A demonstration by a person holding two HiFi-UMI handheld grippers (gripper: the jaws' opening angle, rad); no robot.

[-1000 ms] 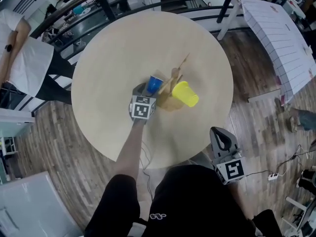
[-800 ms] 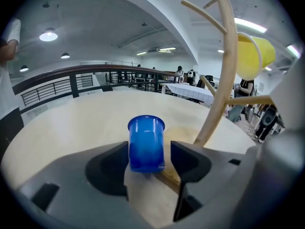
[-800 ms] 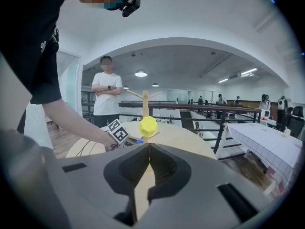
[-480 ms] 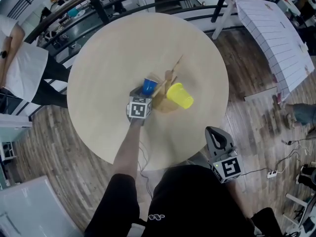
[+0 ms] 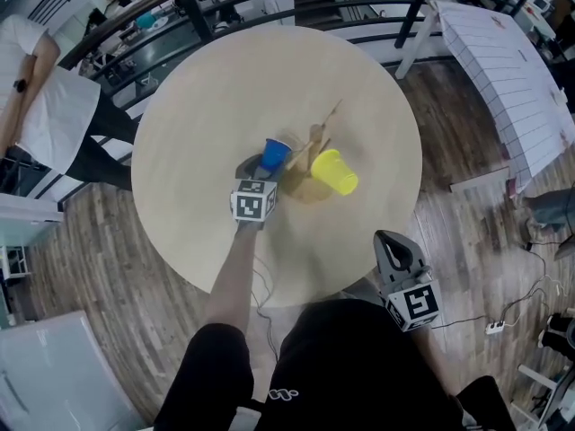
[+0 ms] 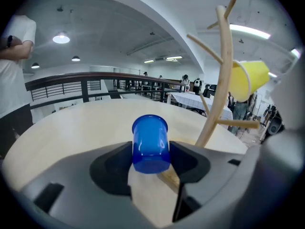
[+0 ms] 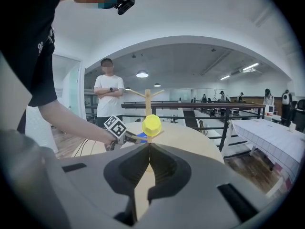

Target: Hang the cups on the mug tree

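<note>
At frame centre, yellow cup (image 5: 334,171) on mug tree (image 6: 226,70); left gripper (image 6: 150,151) pinches blue cup (image 6: 150,137), unhung. Right gripper (image 7: 145,161) pressed together.

The mug tree (image 6: 223,80) runs off the top edge in the left gripper view, its base hidden behind the left gripper (image 6: 150,151). In the right gripper view, only a sliver of the blue cup (image 7: 141,136) shows beside the yellow cup (image 7: 152,125).
</note>
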